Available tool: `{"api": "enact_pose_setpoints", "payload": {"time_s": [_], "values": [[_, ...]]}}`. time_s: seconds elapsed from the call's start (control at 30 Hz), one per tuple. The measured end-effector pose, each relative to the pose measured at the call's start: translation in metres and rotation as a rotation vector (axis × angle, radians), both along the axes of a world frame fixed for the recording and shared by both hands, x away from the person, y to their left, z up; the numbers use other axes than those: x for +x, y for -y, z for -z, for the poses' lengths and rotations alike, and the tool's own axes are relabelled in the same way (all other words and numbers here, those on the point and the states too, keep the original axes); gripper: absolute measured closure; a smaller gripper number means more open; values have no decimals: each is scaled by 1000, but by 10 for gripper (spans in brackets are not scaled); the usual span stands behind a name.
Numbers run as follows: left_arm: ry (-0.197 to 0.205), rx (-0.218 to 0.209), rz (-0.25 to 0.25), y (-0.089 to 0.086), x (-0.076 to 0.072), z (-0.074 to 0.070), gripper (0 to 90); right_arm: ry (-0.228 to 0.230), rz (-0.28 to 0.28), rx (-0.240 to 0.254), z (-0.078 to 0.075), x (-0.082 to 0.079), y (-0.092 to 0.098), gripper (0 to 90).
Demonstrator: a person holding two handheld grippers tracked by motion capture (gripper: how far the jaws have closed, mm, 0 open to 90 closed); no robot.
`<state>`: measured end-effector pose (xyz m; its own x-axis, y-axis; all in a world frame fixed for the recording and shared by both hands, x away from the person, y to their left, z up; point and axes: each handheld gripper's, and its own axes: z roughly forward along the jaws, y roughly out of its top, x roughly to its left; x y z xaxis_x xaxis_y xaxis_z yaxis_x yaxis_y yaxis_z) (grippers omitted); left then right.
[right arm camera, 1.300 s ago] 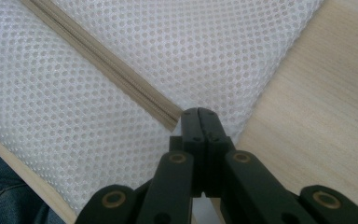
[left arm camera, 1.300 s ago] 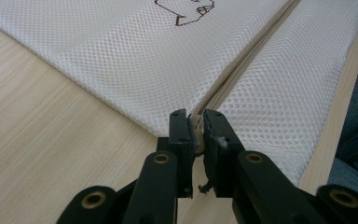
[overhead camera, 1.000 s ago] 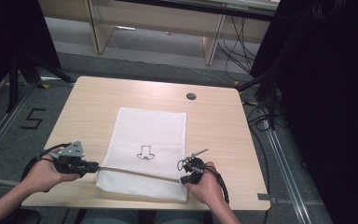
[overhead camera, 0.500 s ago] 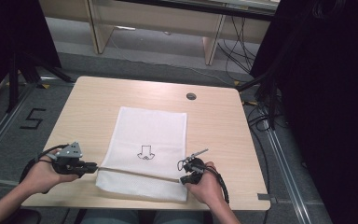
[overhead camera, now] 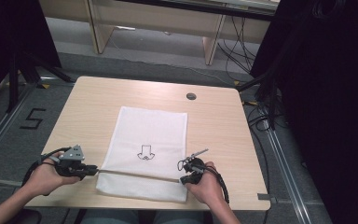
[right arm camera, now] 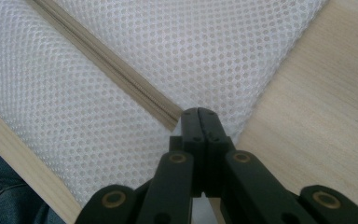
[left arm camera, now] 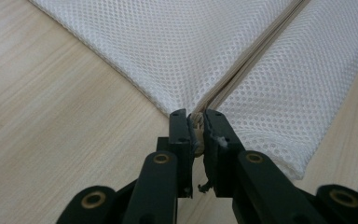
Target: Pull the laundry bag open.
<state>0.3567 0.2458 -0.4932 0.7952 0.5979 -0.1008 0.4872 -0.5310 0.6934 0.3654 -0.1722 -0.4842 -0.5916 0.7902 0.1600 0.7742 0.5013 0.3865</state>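
Up close, zipper point(left arm camera: 242, 65) between fingers point(left arm camera: 179, 135).

My left gripper point(left arm camera: 196, 122) and right gripper point(right arm camera: 199, 116) have matt black plastic jaws with brass-coloured rivets, the bag point(overhead camera: 148, 149) is white open-weave mesh cloth with a beige woven zip band point(right arm camera: 107, 70), and the tabletop point(overhead camera: 93, 100) is smooth, pale wood-grain.

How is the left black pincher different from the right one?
The left gripper bites the beige zip end at the left edge of the white mesh bag; the right gripper pinches the right edge. The left carries a grey three-cornered plate; none is visible on the right. Both are black, shut on the bag.
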Motion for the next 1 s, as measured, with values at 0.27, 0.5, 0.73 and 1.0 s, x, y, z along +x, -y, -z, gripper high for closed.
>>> {"api": "enact_pose_setpoints", "payload": {"time_s": [0.27, 0.5, 0.73, 1.0], "values": [[2, 40, 19, 0, 1, 2, 815, 8, -5, -9, 0, -1, 0, 900], [12, 42, 27, 1, 0, 2, 813, -8, 15, -4, -1, -2, 0, 900], [1, 0, 25, 1, -2, 3, 798, 13, 7, 41, -1, -1, 3, 817], [4, -61, 56, -4, -6, -2, 683, 77, 19, 46, -6, -1, 2, 711]]}}
